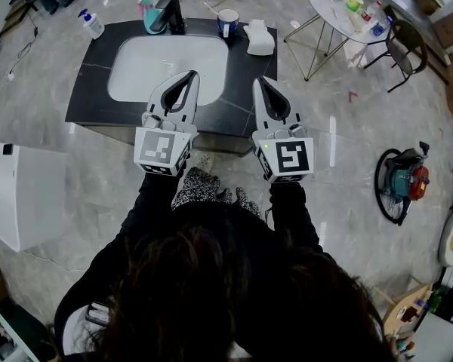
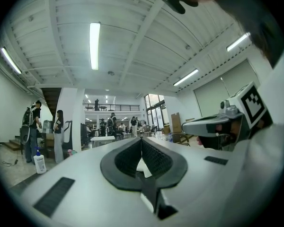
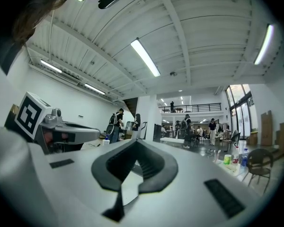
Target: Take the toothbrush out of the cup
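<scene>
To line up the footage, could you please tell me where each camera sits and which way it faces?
Head view: on the person's head, looking steeply down at the sink counter; hair, sleeves, left gripper and right gripper show.
Left gripper view: on the left gripper, level along its shut jaws toward the balcony; right gripper at right.
Right gripper view: likewise on the right gripper; left gripper at left.
Both gripper views share that balcony.
</scene>
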### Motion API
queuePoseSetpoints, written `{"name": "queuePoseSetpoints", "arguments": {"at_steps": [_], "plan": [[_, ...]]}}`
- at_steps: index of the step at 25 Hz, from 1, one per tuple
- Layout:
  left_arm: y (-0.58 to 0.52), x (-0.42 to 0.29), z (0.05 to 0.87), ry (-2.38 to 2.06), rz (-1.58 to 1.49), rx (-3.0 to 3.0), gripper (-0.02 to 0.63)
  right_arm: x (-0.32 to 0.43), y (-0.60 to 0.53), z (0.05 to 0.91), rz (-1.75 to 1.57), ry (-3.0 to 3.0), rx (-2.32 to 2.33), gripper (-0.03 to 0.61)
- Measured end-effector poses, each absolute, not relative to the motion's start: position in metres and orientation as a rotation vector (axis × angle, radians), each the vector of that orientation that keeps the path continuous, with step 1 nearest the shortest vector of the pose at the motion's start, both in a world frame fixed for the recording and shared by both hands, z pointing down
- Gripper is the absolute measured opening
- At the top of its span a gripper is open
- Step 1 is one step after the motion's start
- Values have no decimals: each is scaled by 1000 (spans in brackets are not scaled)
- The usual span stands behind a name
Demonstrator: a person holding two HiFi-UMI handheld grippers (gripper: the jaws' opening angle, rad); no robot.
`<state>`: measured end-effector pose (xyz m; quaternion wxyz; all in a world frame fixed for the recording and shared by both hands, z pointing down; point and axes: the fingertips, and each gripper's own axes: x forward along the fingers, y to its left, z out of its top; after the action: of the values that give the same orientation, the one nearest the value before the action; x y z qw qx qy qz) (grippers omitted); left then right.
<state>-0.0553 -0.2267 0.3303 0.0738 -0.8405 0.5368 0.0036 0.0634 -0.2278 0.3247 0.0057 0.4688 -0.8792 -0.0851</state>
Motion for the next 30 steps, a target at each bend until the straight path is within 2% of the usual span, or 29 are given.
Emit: {"name": "queuePoseSetpoints", "arguments": {"at_steps": [30], "plan": [[-428, -85, 355, 1516, 11, -2689, 9, 32, -404, 334, -208, -2634, 1572, 5]]}}
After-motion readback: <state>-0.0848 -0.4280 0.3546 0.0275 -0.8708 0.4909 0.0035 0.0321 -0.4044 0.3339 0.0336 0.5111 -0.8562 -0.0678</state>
